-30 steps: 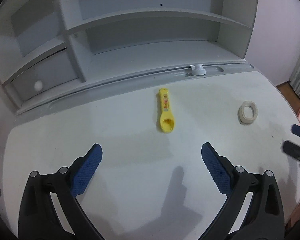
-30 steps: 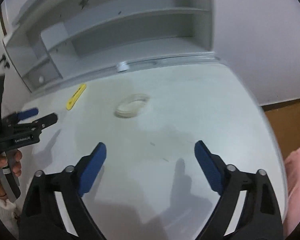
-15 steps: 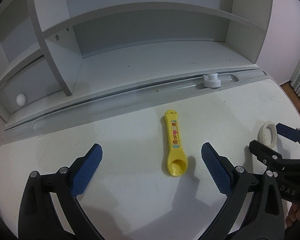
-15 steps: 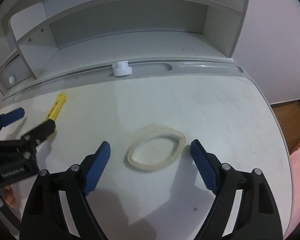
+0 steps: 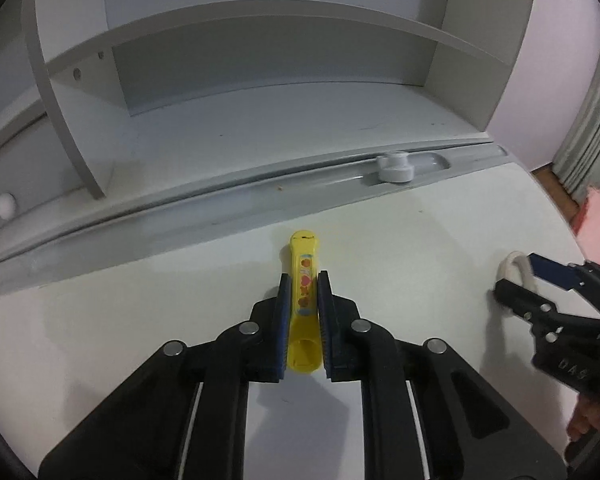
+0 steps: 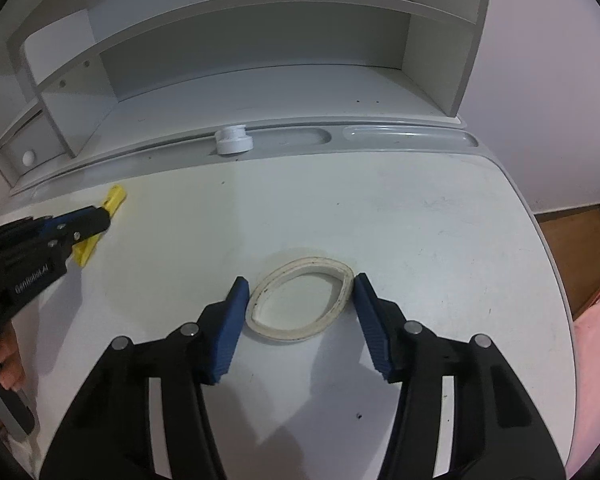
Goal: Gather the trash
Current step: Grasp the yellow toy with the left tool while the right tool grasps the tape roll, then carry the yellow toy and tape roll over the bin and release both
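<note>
Two light pieces on white counter (image 6: 420, 216): stiff yellow plastic stick (image 5: 305, 300) clamped mid-length by left tool (image 5: 304, 320); squashed, pliable cream tape ring (image 6: 302, 298) straddled by right tool (image 6: 298, 320), jaws apart, outer rim to be pinched.

On the desk (image 6: 420, 220), your tape ring (image 6: 302, 298) lies in front of the knob (image 6: 233, 140); the plastic stick (image 5: 304, 300) lies to its left.

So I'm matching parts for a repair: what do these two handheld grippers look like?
Both match: the left gripper and right gripper have matte black linkage arms with round silver pivot pins and ribbed blue pads on the fingers. White lettering marks the bodies, reading roughly "GenRobot.AI" on the left one. No cables show. A bare hand grips the left handle.
</note>
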Motion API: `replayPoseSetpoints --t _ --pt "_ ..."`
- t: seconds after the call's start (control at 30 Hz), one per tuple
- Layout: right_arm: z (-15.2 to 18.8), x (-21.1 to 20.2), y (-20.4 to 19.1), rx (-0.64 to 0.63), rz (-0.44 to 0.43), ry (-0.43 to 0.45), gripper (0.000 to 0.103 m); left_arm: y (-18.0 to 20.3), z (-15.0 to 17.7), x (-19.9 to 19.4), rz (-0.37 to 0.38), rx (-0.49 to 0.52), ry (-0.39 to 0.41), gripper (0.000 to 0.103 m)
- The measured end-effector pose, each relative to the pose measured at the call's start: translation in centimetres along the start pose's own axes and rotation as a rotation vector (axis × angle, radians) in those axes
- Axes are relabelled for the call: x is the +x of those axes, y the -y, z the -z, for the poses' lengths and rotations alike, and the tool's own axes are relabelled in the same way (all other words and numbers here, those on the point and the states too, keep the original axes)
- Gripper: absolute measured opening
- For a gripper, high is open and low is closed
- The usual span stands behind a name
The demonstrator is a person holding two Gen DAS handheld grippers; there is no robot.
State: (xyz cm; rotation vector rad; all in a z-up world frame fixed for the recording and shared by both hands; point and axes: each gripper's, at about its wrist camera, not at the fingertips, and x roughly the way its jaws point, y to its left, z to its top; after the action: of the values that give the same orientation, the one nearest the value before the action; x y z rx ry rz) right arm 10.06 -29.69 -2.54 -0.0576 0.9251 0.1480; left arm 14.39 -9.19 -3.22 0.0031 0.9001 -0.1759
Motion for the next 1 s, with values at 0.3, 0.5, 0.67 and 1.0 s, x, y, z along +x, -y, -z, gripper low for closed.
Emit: replayPoseSetpoints --t 0.3,0.5,0.67,1.0 --pt "0.2 -1.1 0.4 -0.004 -0.013 0.023 0.053 1.2 0.5 -0.6 0.023 0.014 0.003 0.012" --pt "0.9 -1.7 0.7 0.001 -0.03 0.025 0.053 2.1 0.9 -1.6 0.025 0.04 0.005 0.012" --pt "1.5 -2.4 1.3 0.008 -0.049 0.035 0.053 3.4 1.0 -2.2 0.023 0.063 0.007 0.012" --pt "3.7 -5.3 5.0 0.063 -0.063 0.067 0.053 9.4 1.5 -2.9 0.048 0.162 -0.002 0.012"
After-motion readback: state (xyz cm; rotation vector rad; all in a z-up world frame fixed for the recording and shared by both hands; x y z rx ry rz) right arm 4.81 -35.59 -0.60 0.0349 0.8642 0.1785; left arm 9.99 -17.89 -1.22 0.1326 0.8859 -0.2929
